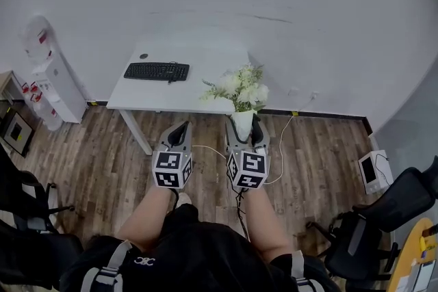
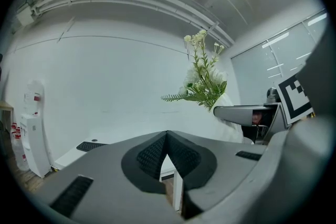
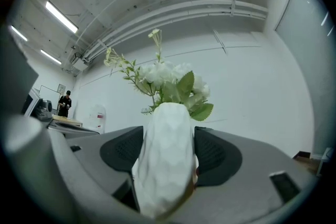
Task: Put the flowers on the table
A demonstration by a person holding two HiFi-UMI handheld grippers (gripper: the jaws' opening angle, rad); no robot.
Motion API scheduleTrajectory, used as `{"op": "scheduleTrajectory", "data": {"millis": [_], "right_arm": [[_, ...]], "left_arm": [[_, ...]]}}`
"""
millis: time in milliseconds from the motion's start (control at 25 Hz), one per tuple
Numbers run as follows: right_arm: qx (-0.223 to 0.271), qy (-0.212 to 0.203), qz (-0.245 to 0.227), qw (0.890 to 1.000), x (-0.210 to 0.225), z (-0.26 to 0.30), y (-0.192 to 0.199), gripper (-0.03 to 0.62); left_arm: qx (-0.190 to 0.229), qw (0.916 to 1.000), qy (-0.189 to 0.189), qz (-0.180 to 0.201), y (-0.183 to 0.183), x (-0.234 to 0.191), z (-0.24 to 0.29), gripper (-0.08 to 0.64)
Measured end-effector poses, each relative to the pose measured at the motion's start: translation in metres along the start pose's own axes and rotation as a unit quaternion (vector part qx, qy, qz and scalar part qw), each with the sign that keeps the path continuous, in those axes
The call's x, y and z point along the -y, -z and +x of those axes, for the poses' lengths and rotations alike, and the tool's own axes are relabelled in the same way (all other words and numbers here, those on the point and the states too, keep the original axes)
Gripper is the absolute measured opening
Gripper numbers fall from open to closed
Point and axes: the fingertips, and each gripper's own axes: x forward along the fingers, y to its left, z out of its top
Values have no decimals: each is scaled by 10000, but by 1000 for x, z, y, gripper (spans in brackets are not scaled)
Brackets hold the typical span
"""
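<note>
My right gripper (image 1: pixel 243 128) is shut on a white faceted vase (image 3: pixel 164 157) that holds white flowers (image 1: pixel 239 87) with green leaves. The vase (image 1: pixel 242 123) is held upright in the air, over the wooden floor, just in front of the white table's (image 1: pixel 191 89) right front corner. In the right gripper view the black pads press both sides of the vase and the flowers (image 3: pixel 165 78) rise above it. My left gripper (image 1: pixel 179 135) hangs beside it to the left, shut and empty, its pads (image 2: pixel 181 157) meeting at the tips. The flowers (image 2: pixel 203 81) show at upper right in the left gripper view.
A black keyboard (image 1: pixel 157 71) lies on the table's far left part. A white water dispenser (image 1: pixel 49 75) stands against the wall at left. Black office chairs (image 1: pixel 383 208) sit at right and lower left. A white cable (image 1: pixel 280 161) runs across the floor.
</note>
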Motion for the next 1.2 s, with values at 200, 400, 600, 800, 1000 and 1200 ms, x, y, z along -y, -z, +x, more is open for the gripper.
{"op": "scheduleTrajectory", "data": {"millis": [200,400,600,800,1000,1200], "right_arm": [[141,-50,27,9999,9,23,-1,318],[167,-16,-58,9998,26,88,0,316],[183,64,-153,9997,46,141,8,316],[296,60,-247,9992,59,186,19,316],[185,155,-216,9995,71,296,16,316],[221,303,-360,9986,83,374,15,316]], "left_arm": [[18,10000,-5,0,7,-7,25,2],[39,10000,12,-72,3,-33,85,2],[90,9998,127,-141,7,-45,143,2],[68,9996,227,-164,21,-59,195,2],[-82,9992,337,-191,4,-114,295,2],[-191,9989,434,-71,-1,-150,365,2]]}}
